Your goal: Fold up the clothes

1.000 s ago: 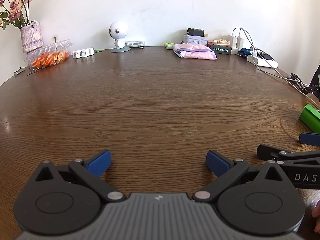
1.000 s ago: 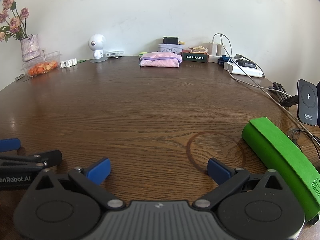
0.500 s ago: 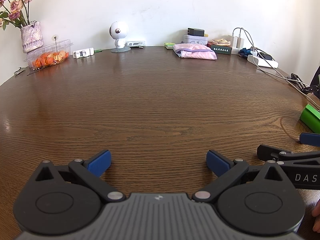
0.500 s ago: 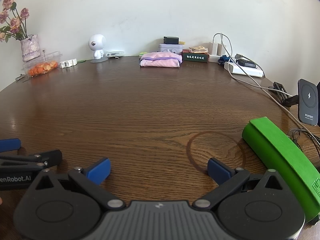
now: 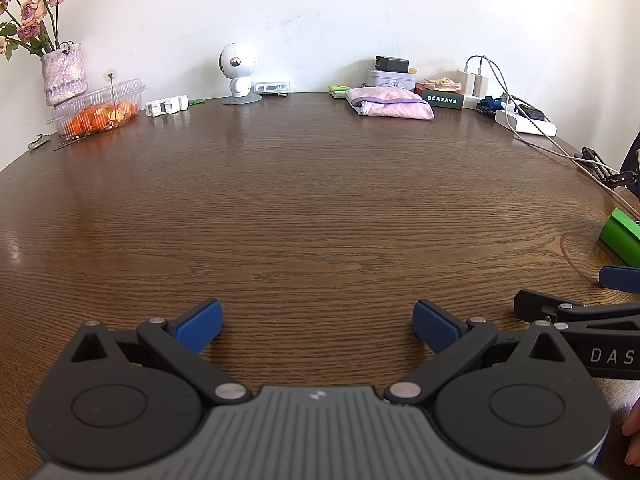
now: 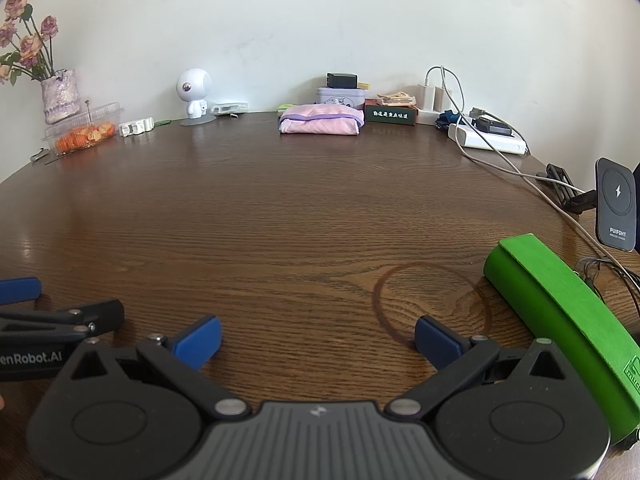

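Observation:
A folded pink garment with a purple edge [image 5: 390, 105] lies at the far side of the brown wooden table [image 5: 312, 208]; it also shows in the right wrist view [image 6: 320, 119]. My left gripper [image 5: 317, 326] is open and empty, low over the near table edge. My right gripper [image 6: 317, 340] is open and empty beside it. Both are far from the garment. The right gripper's blue pad shows at the right of the left wrist view [image 5: 619, 278].
A green case [image 6: 560, 320] lies close to the right gripper's right. A phone charger stand [image 6: 616, 204], power strip [image 6: 488, 144] and cables sit at the right. A vase [image 5: 64, 74], fruit box [image 5: 98, 112], white robot figure [image 5: 238, 72] and boxes [image 6: 390, 114] line the back.

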